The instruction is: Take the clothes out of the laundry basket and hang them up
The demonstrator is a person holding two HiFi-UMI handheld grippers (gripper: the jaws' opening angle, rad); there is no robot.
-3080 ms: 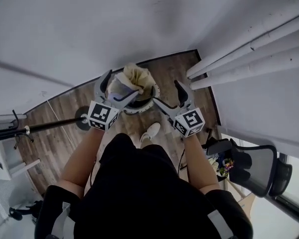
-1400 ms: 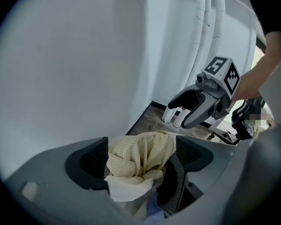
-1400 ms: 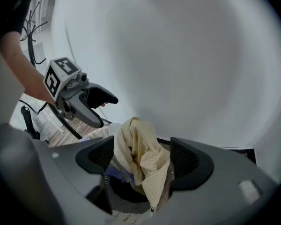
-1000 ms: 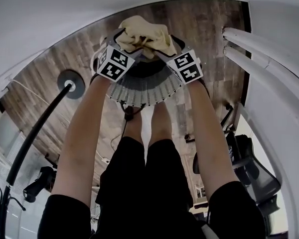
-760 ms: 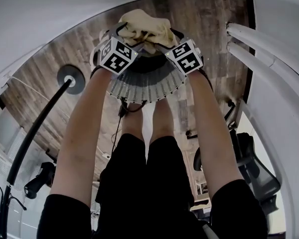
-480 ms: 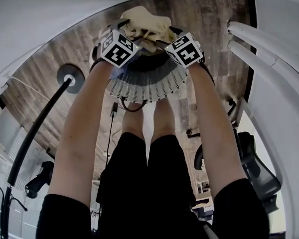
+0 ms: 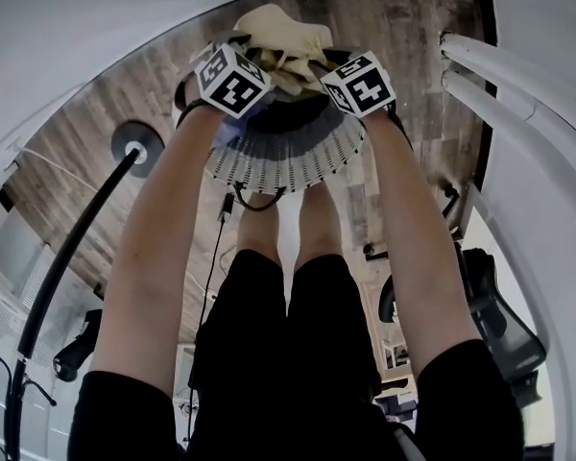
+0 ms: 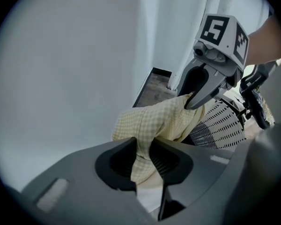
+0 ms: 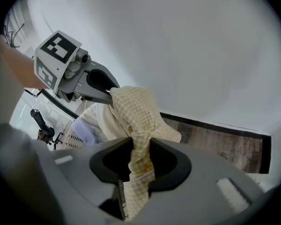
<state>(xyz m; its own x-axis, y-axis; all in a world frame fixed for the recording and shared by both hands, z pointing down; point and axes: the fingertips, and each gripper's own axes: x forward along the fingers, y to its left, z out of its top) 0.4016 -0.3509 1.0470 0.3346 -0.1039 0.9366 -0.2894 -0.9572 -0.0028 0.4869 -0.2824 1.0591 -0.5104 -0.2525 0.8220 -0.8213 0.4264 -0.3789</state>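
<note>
Right up close, the person's bare forearms [image 7: 163, 219] reach down and forward over black shorts [image 7: 278, 353], one gripper in each hand. The left gripper [image 8: 143, 157] has its jaws closing, narrow now, with a fold of the yellow checked garment [image 8: 154, 121] pinched between the ribbed pads. Same story on the other side: the right gripper [image 9: 140, 162] is closing too, jaws nearly together, and a bunched twist of that same checked cloth runs up through the gap, pressed on both sides. So both tongs hold one garment, one at each end, marker cubes tilted toward each other.

Just past the jaws the garment stretches between the two grippers, sitting at the top of the white slatted laundry basket [image 7: 288, 161], heaped above its rim. Under it, in the right gripper view, there is a paler white-and-lilac cloth [image 9: 86, 125] down in the basket, though whether it is one piece or two is hard to say.

Beyond the basket is the wood-plank floor [image 7: 403, 27]. Off to the left, the round base of a black stand [image 7: 134, 147] sits on the planks, its pole slanting back toward the camera. White pipes [image 7: 504, 75] run along the right, against the plain white wall [image 7: 67, 36].
</note>
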